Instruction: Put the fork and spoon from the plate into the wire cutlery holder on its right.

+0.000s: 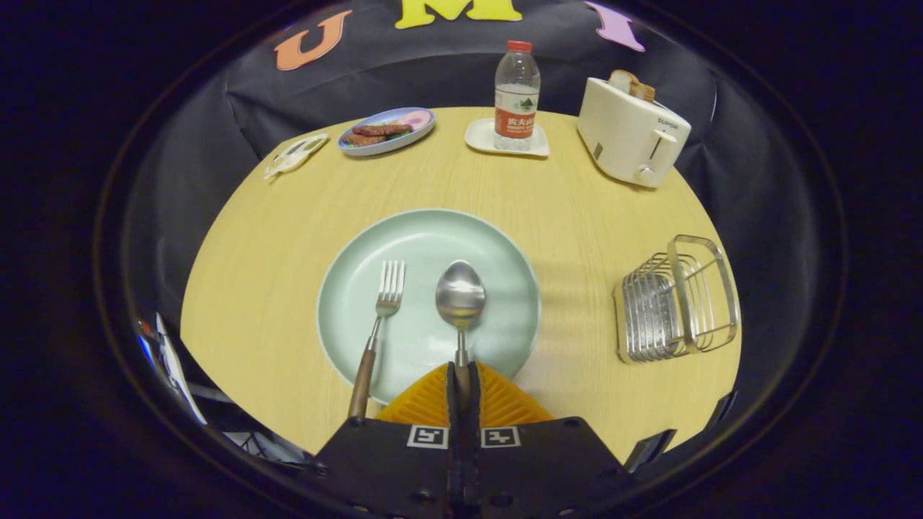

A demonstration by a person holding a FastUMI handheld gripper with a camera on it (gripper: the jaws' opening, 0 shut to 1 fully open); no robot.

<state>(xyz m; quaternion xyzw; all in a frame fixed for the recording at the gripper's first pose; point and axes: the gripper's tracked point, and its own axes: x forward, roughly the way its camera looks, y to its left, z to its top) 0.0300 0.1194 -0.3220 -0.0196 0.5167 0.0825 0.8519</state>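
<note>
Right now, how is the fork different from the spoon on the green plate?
The wooden-handled metal fork has tines; the metal spoon has a round bowl. The fork lies free beside the fingers, while the spoon's handle is pinched between the shut gripper. The fork's handle pokes past the pale green round plate. Both lie on that plate, heads pointing away.

Readable text was scarce. The toaster (631,133) had "SUPOR" printed near the top edge of its casing, above the lever. The bottle (516,97) wore a red band label with white characters, not transcribed here. The small packet (294,153) at the table's far left had print too small to tell. The gripper (462,375) body carried two square black-and-white coded markers (427,436) side by side, with no letters or digits on them. Its fingers were closed on the spoon (460,295) handle.
</note>
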